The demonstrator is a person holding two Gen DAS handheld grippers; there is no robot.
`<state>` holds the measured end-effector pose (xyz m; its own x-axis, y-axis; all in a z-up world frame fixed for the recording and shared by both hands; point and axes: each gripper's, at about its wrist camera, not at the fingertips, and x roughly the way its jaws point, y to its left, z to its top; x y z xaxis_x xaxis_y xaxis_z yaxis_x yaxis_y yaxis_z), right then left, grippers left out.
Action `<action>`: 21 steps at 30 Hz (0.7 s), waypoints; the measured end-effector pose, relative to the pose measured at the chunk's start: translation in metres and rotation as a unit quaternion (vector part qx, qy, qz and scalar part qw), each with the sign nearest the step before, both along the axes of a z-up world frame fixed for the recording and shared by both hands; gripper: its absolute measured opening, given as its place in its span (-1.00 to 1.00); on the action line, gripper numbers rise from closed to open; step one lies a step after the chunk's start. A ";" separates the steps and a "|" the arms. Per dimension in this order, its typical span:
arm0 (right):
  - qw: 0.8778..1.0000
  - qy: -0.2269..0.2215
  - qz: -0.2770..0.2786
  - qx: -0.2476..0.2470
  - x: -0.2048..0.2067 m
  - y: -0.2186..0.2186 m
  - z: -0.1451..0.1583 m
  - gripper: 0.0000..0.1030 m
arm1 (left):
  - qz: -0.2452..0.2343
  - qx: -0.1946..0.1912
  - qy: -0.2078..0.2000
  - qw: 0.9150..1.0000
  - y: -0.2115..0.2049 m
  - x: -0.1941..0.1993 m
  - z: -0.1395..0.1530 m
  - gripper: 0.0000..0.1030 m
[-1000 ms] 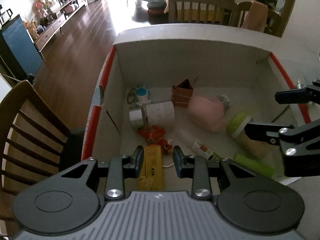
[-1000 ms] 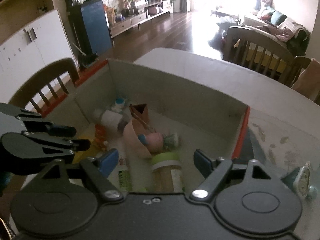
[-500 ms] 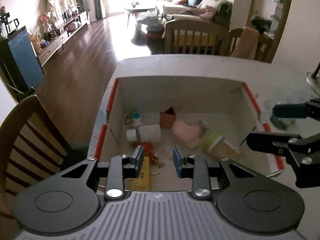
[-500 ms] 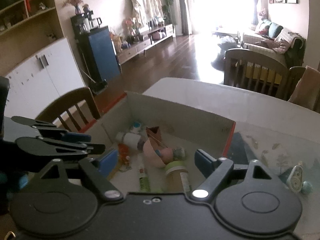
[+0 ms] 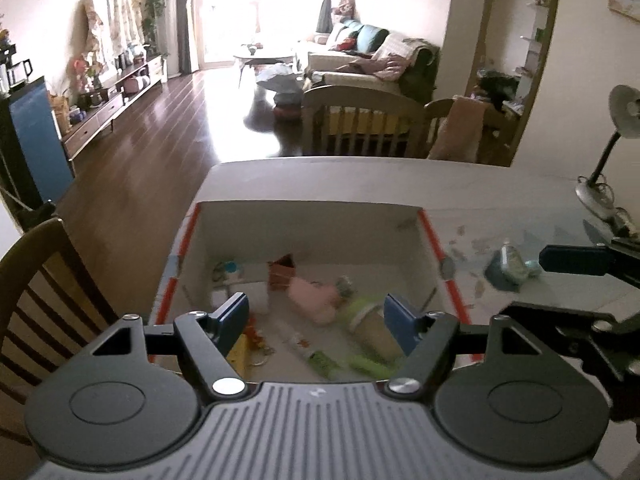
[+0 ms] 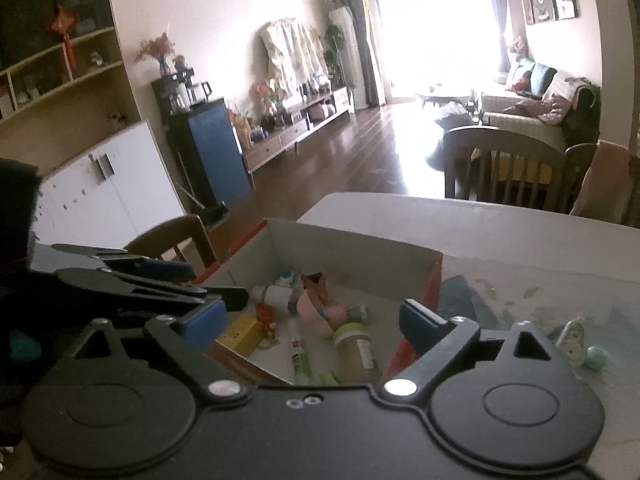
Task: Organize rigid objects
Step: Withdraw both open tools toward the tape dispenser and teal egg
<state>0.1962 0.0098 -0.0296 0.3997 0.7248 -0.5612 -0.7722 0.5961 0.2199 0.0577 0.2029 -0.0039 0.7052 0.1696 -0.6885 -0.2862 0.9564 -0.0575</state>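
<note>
A white cardboard box point(image 5: 308, 216) with red-taped edges stands on the table and holds several items: a pink toy point(image 5: 316, 296), a green-lidded jar point(image 5: 370, 326), a yellow box point(image 5: 238, 354), a white bottle point(image 6: 276, 294) and a green tube point(image 6: 300, 364). The box also shows in the right wrist view point(image 6: 360, 246). My left gripper point(image 5: 316, 316) is open and empty, high above the box's near side. My right gripper point(image 6: 312, 320) is open and empty, above the box's right front corner. A small teal and white item point(image 5: 510, 266) lies on the table right of the box, also in the right wrist view point(image 6: 574, 340).
A wooden chair point(image 5: 48, 292) stands left of the box. More chairs point(image 5: 360, 124) stand at the table's far side. A desk lamp point(image 5: 608, 148) stands at the far right of the table. A small round teal piece point(image 6: 596, 358) lies beside the teal item.
Both grippers have risen and pulled back from the box, so it looks smaller. My left gripper's jaws have opened wide. The right gripper stays open.
</note>
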 end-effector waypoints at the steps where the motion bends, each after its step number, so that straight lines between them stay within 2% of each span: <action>1: 1.000 -0.004 -0.002 0.004 -0.001 -0.007 0.001 0.89 | -0.002 0.001 -0.002 1.000 -0.004 0.001 0.001 0.44; 5: 1.000 -0.013 -0.017 0.010 -0.001 -0.029 0.002 0.97 | -0.013 -0.005 -0.009 1.000 -0.021 0.006 0.001 0.60; 10: 0.999 -0.018 -0.047 0.009 0.011 -0.060 -0.003 0.98 | -0.028 -0.016 -0.011 0.999 -0.044 0.025 -0.003 0.61; 16: 0.997 -0.015 -0.077 -0.011 0.034 -0.096 -0.016 0.98 | -0.043 -0.017 -0.013 0.999 -0.079 0.054 -0.012 0.73; 17: 0.997 -0.017 -0.080 -0.015 0.038 -0.102 -0.018 0.98 | -0.046 -0.016 -0.013 0.999 -0.084 0.059 -0.013 0.76; 19: 0.996 -0.018 -0.087 -0.021 0.047 -0.112 -0.022 0.98 | -0.052 -0.013 -0.014 0.998 -0.097 0.068 -0.017 0.99; 21: 0.995 -0.015 -0.093 -0.026 0.056 -0.123 -0.026 0.98 | -0.058 -0.013 -0.015 0.998 -0.109 0.079 -0.022 0.99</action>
<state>0.2526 -0.1131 -0.0560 0.5411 0.6066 -0.5825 -0.6527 0.7397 0.1640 0.1372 0.0939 -0.0260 0.7392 0.0677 -0.6700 -0.1714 0.9811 -0.0901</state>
